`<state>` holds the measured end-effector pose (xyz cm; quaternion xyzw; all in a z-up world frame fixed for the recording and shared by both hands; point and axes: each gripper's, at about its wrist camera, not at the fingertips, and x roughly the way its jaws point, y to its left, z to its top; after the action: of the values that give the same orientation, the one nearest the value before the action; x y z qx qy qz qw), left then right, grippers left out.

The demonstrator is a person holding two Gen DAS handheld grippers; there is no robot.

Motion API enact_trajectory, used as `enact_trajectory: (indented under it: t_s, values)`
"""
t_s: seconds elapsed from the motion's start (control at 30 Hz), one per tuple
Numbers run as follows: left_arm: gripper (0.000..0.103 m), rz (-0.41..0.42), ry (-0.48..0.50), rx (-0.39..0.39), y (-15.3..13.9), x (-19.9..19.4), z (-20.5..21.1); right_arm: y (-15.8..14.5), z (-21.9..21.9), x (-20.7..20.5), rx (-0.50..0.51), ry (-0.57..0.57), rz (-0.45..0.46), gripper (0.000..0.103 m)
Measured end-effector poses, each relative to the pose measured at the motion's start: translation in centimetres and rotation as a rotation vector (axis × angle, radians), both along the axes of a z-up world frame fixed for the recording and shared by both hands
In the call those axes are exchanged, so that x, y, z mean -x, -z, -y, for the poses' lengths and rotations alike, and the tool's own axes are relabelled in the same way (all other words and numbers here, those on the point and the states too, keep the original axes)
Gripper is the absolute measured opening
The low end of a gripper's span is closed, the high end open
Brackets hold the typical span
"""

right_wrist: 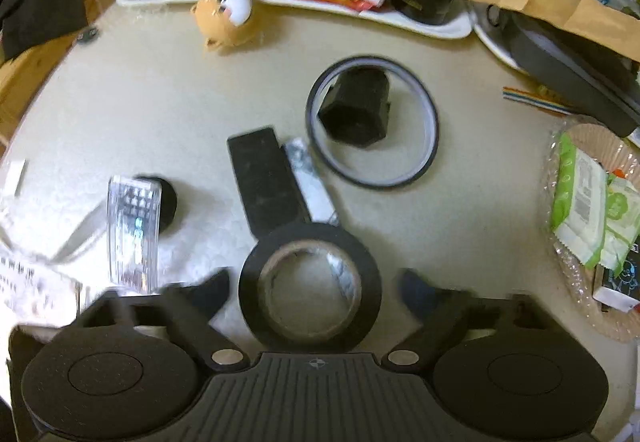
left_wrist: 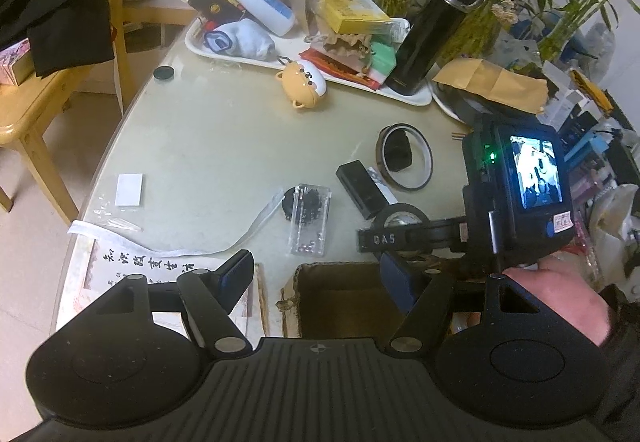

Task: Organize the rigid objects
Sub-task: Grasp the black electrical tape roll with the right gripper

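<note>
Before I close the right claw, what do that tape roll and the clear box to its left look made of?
Tape roll: matte black tape, likely vinyl, wound on a brownish core that looks like cardboard. Clear box: hard transparent plastic, glossy, with glints on its faces and small contents showing through; what they are is too blurred to tell.

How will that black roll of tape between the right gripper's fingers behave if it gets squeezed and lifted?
The black tape roll lies flat, so it probably won't roll away. Its thick wound ring on a cardboard core looks stiff enough to hold shape under the fingers. The curved, smooth outer wall could slip or twist unless gripped squarely across the middle.
</note>
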<state>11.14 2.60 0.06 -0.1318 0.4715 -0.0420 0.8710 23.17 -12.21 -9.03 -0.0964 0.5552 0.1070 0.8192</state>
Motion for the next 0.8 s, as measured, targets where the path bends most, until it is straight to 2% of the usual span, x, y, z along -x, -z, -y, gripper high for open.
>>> enact_trajectory:
  t_s: [0.27, 0.8]
  values:
    - [0.070, 0.006, 0.018, -0.012, 0.2, 0.1, 0.4, -1.1, 0.2, 0.7, -0.008, -0.035, 0.036, 0.076]
    - [0.070, 0.032, 0.023, -0.002, 0.1, 0.4, 0.3, -6.7, 1.0, 2.0, -0.096, -0.068, 0.148, 0.076]
